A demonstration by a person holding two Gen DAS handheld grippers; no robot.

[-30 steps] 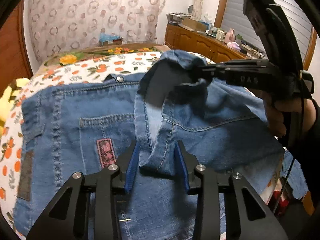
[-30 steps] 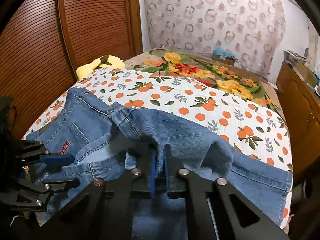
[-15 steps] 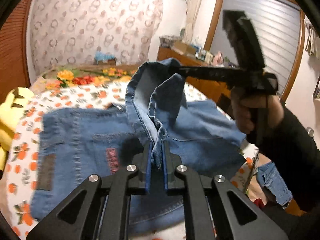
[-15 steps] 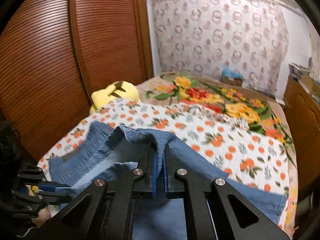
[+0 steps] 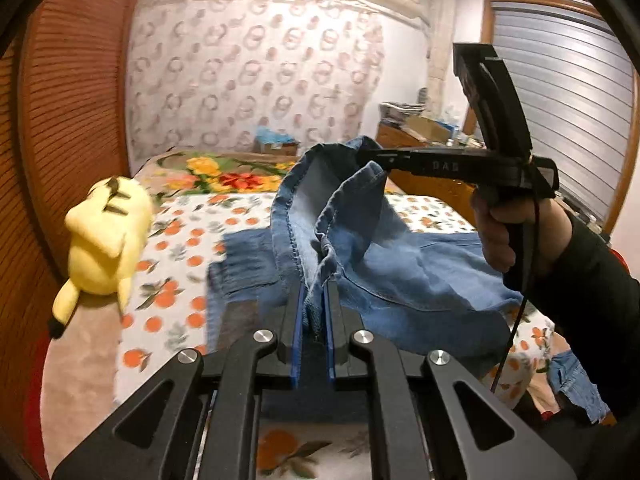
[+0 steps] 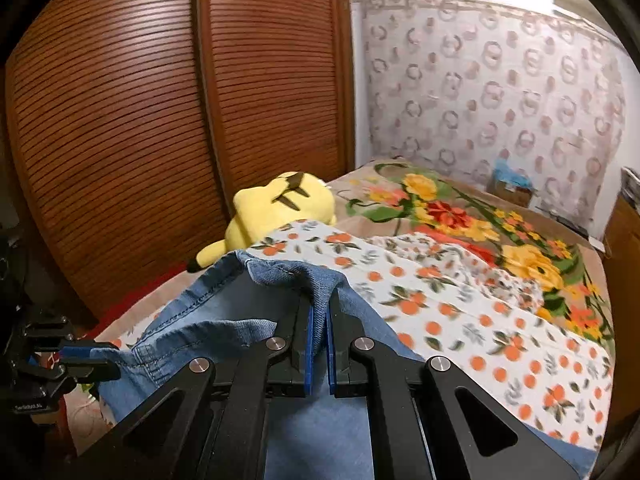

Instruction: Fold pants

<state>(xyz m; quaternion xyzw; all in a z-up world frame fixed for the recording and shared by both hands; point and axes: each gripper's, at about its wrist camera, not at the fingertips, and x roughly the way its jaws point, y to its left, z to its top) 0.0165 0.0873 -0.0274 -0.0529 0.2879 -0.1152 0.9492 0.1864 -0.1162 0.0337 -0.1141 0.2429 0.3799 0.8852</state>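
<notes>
**Both grippers pinching denim, jeans lifted off the bed**

Your left gripper (image 5: 312, 312) sits at the bottom middle of its frame, blue pads squeezed onto a bunched, puckered fold of the jeans (image 5: 400, 264). Your right gripper (image 6: 319, 334) has its jaws almost together on another stitched edge of the same denim; in the left wrist view it reaches in from the right with your right hand (image 5: 508, 228) on the grip. The jeans are soft, washed blue with a paler inside face, hanging in a loose tent between the two pinch points at frame center, the rest draped on the orange-print sheet (image 6: 480, 320). One frayed bit dangles off the bed edge at lower right.

Room-wise: a fuzzy yellow plush (image 5: 104, 240) lies at the left, just past the denim's edge, with slatted wooden doors (image 6: 160, 120) close behind it. The flowery blanket (image 6: 460, 208) stretches flat toward the upper right.
</notes>
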